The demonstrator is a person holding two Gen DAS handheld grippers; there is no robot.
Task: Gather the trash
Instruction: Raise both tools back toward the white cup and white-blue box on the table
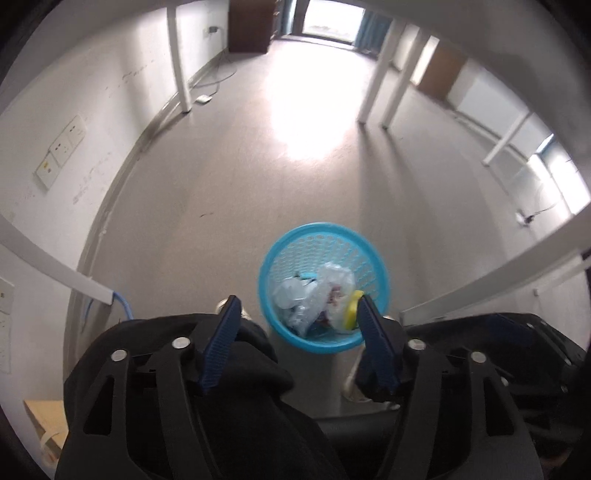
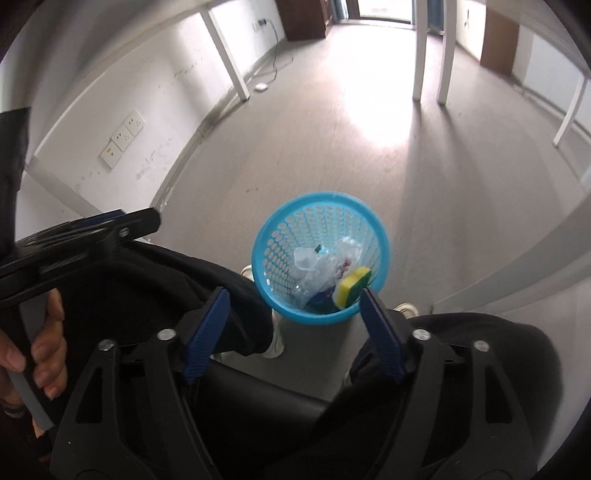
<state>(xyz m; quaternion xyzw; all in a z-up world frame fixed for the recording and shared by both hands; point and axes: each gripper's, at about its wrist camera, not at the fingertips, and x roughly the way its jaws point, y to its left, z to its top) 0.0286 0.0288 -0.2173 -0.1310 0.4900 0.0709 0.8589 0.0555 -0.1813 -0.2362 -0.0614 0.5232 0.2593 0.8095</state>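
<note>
The blue mesh basket stands upright on the grey floor, between the feet of the seated person who holds the tools. Inside it lie crumpled clear plastic wrap, a white plastic piece and a yellow-and-green sponge that leans against the near right side of the basket wall. Some dark blue packaging sits low in the basket under the plastic; what it is cannot be told.

The left claw hangs above the near rim with its blue pads spread wide apart and nothing between them. The right claw likewise hangs over the near edge of the basket, jaws wide apart and empty. Both point steeply downward at the basket.

Black trouser legs fill the bottom of both views, and a white shoe shows just beside the basket on the floor. In the right wrist view the left hand grips a grey handle at the left edge.

Farther out, a white wall with sockets runs along the left, white table legs stand on the floor, and a bright doorway lies at the far end.
</note>
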